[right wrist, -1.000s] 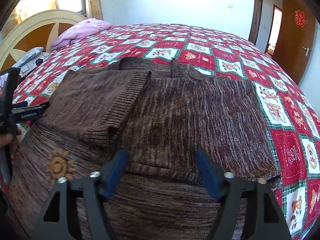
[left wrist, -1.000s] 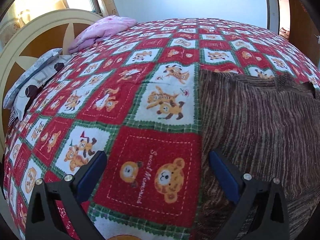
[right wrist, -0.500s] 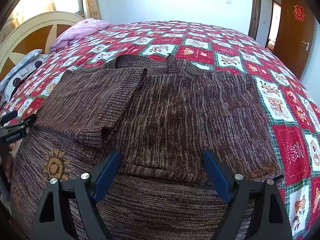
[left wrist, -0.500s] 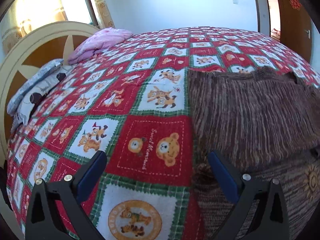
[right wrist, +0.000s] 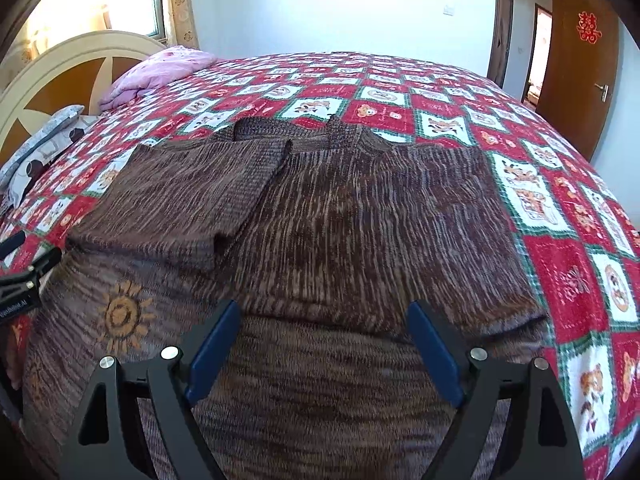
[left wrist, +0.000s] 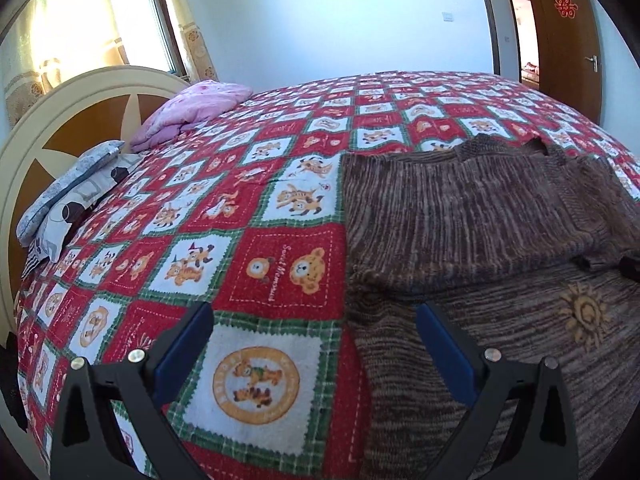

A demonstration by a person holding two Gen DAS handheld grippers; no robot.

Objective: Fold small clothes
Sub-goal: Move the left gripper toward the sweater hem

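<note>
I am holding both pairs of tongs over a brown sweater that is lying flat on the bed, on the red patchwork blanket. My right tongs are standing wide apart with nothing between the blue pads — the jaws have just been opening, and only knit is showing beneath them. My left tongs are also spread apart and empty, hanging over the sweater's left edge where it is meeting the blanket.

One sleeve is already lying folded in across the chest, and the other side seems turned in as well, so I am judging the next step to be bringing the hem up toward the collar. To do that well I am wanting each pair of tongs to pinch a bottom corner through all its layers, lifting evenly so the folded sleeve is not sliding loose, and keeping the edges square as the cloth is going over.

The right view is showing the whole garment — collar, sleeve cuff, the sun design near the hem, and the tip of my left tongs at the far left. The left view is giving mostly bare blanket, plus the pillows by the headboard, and only the sweater's near side.
</note>
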